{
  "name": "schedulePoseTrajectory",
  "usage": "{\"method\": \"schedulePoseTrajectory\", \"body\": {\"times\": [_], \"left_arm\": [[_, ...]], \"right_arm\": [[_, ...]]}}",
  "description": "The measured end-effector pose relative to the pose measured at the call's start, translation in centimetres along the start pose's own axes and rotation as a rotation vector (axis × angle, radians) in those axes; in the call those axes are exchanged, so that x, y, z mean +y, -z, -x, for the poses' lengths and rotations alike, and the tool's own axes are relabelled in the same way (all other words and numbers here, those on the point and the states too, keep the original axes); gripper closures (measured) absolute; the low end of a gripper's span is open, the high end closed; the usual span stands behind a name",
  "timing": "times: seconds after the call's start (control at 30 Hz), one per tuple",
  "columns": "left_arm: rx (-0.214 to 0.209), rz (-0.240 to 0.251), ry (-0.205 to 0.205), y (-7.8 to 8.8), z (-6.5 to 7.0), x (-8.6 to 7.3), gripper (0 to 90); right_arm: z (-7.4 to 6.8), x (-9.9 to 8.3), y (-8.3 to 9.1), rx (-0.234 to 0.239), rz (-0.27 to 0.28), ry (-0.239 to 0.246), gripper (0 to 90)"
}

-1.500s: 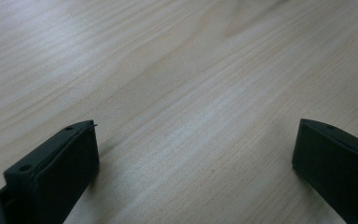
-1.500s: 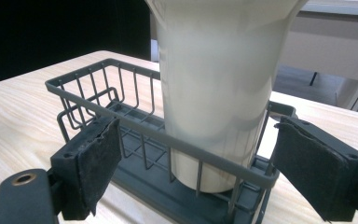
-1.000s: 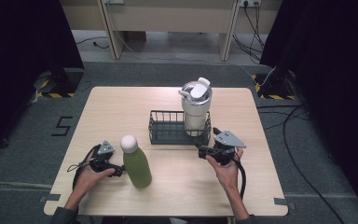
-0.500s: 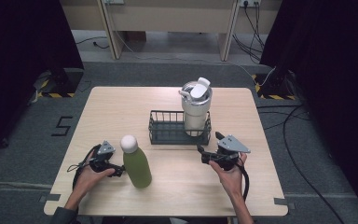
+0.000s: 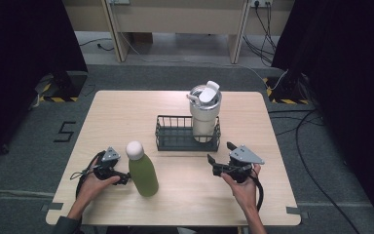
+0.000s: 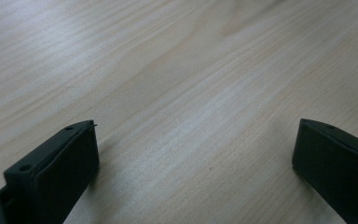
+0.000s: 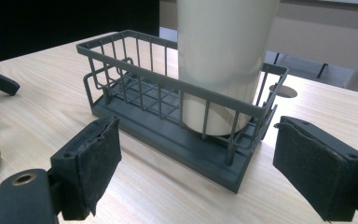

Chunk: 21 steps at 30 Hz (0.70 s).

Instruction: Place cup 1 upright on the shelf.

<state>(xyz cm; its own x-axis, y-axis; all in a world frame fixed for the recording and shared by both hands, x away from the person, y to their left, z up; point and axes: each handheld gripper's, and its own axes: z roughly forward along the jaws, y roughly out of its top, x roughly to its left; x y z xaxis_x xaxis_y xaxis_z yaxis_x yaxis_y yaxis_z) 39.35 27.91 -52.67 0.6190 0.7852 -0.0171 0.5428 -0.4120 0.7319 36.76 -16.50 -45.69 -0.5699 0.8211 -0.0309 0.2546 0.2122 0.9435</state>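
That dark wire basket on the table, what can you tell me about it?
The dark grey wire basket is a long, low rectangular rack of thin metal-looking bars with a flat grid floor. It sits upright near the middle of the pale wooden table. A tall cream tumbler with a white flip lid stands inside its right end; the rest is empty. Neither gripper touches it.

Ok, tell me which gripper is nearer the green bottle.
Left. The left gripper sits right beside the green bottle, jaws towards it. The right gripper is well off to the bottle's right, near the wire basket.
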Motion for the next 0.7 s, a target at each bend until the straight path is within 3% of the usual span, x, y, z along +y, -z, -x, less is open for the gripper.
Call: {"method": "schedulePoseTrajectory", "body": {"times": [0.7], "left_arm": [[-0.001,-0.002,-0.003,0.0,0.0,0.0,0.0]], "right_arm": [[-0.2,-2.2,0.4,0.011,-0.059,-0.003,15.2]]}}
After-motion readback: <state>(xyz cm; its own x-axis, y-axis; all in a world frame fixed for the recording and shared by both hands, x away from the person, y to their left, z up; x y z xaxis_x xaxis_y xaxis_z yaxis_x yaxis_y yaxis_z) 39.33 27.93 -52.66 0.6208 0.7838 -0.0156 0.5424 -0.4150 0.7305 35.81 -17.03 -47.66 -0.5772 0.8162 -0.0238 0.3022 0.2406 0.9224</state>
